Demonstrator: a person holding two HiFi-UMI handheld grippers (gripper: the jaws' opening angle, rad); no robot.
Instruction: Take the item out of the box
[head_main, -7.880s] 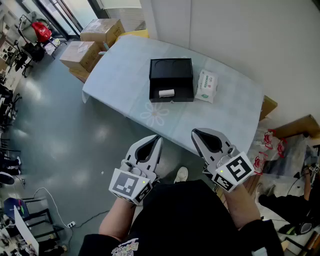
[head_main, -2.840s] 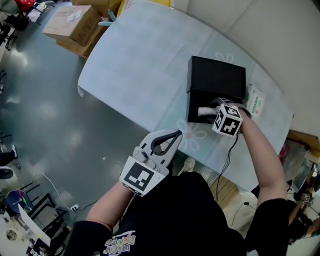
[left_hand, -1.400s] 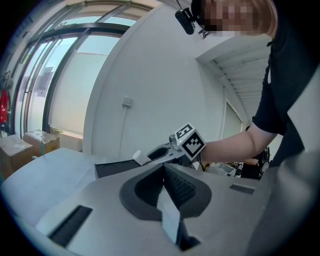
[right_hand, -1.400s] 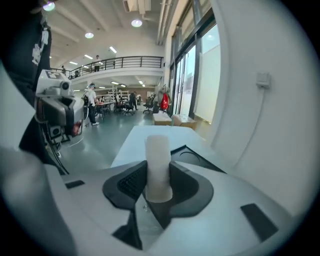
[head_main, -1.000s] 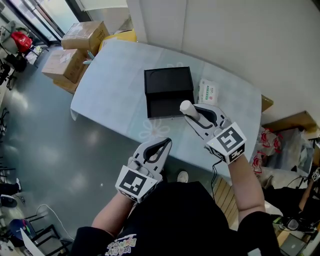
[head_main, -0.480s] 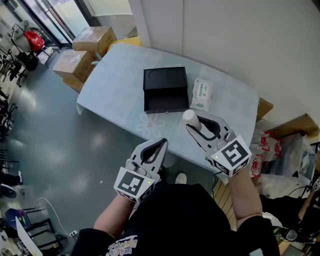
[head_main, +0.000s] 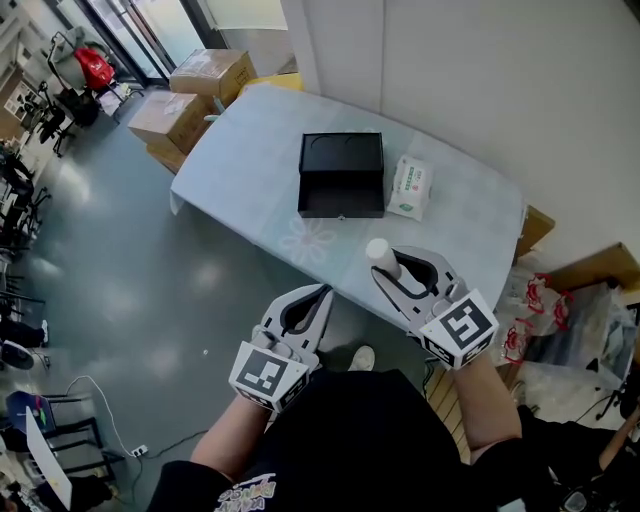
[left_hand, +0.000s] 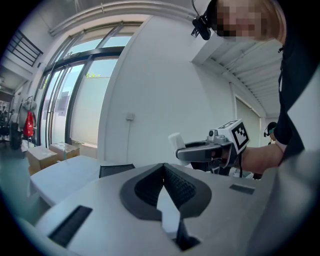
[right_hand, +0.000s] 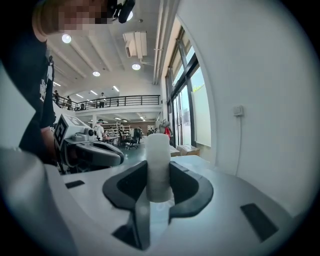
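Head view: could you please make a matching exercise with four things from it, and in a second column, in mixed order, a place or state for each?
Things:
1. white cylinder
2. black box
3. tissue pack
4. left gripper

Places or states:
a. shut, holding nothing
b. lying on the table, beside the box
c. clamped in the right gripper
d. open on the table, looks empty

Pairs: 1-c, 2-d, 3-b, 4-a

Bright, even indoor daylight with soft shadows.
Light enters through the tall glass window wall (left_hand: 75, 100) and round ceiling lamps (right_hand: 136, 66). The glossy grey floor (head_main: 120, 300) shows pale glare. Both gripper views bulge, with black corners (fisheye vignetting).
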